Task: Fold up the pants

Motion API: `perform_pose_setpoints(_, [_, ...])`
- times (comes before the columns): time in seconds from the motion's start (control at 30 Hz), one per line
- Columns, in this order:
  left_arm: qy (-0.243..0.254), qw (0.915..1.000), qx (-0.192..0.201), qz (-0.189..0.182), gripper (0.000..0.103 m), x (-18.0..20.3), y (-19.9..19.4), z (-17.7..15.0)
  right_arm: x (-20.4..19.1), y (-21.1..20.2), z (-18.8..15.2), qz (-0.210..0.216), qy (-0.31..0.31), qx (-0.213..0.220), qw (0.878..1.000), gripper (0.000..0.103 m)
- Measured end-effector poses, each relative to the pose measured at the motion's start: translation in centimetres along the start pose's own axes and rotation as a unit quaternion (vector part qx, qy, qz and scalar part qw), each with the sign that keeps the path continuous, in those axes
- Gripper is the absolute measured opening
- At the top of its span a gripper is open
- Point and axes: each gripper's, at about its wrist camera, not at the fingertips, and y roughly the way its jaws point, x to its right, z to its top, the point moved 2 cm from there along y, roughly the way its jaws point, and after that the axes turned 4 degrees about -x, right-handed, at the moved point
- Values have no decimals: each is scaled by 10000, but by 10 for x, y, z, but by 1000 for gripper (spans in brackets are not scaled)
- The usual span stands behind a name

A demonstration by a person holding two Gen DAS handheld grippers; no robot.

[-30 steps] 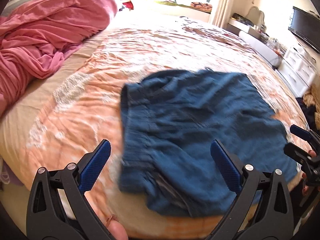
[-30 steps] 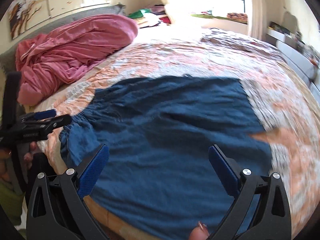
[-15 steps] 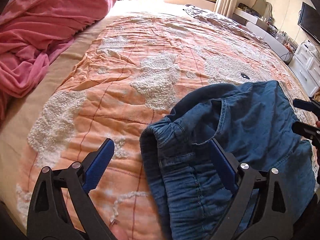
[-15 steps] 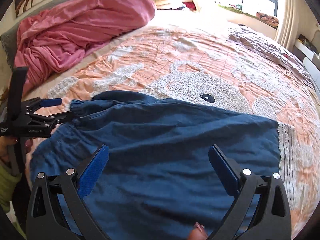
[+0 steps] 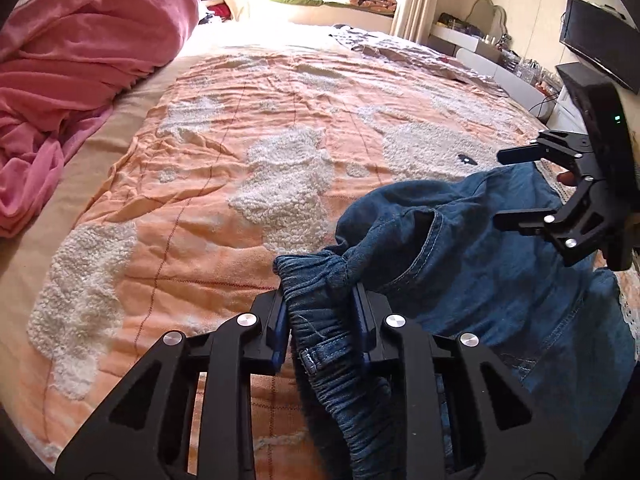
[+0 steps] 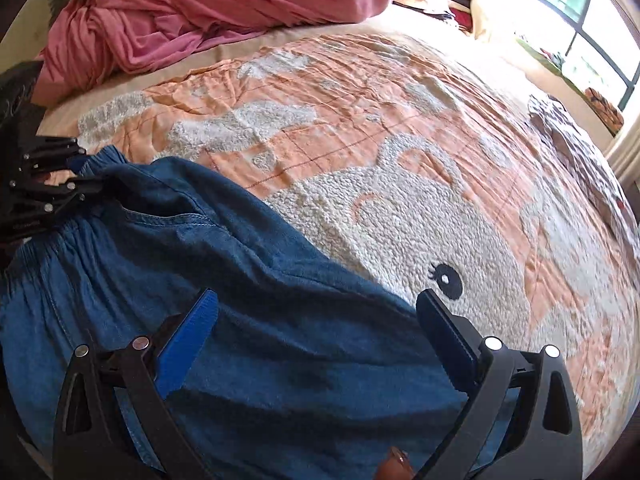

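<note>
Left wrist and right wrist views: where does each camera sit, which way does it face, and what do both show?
Left wrist: sits on the left gripper, looking down across the bed; its fingers have just closed onto the blue denim pants at the waistband; the right gripper shows at right.
Right wrist: sits on the right gripper, open over the pants; a fingertip shows at the bottom edge.
Shared: pants, orange quilted bedspread, crumpled pink blanket.
</note>
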Motion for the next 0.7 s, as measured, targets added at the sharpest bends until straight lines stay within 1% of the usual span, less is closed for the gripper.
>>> perform_pose_setpoints(0.07, [71,9998,179,-98,18,2,-10,1,-5,8,6,24,-317,-68,9995,96])
perform_pose_setpoints(0.13, [179,9992,351,-89,18,6,-18,1,-7,16,12,71,-481,-137,9987,82])
perform_pose_setpoints(0.17, [191,9990,400,-95,18,6,-20,2,-7,20,14,123,-523,-161,9984,73])
perform_pose_setpoints(0.23, [191,9987,448,-153,18,7,-22,3,-11,30,17,257,-615,-268,9974,60])
perform_pose_setpoints(0.27, [205,9985,475,-152,18,7,-22,3,-16,35,18,340,-710,-324,9964,49])
perform_pose_setpoints(0.3, [239,9985,475,-113,18,8,-22,3,-19,36,18,437,-747,-313,9958,33])
perform_pose_setpoints(0.33, [261,9985,472,-73,18,7,-20,2,-22,34,18,521,-735,-253,9956,23])
perform_pose_setpoints(0.37, [266,9985,487,-18,18,6,-20,1,-25,28,18,550,-706,-94,9959,13])
perform_pose_setpoints(0.4, [269,9984,494,2,18,6,-20,1,-26,21,16,477,-655,60,9967,10])
perform_pose_setpoints(0.47, [228,9982,549,-10,18,3,-23,0,-26,4,11,434,-517,306,9972,7])
perform_pose_setpoints(0.57, [240,9972,709,-44,18,6,-34,-3,-26,-30,-2,396,-284,701,9963,6])
perform_pose_setpoints(0.7, [540,9935,998,0,18,23,-58,-9,-40,-75,-24,241,-190,1116,9933,6])
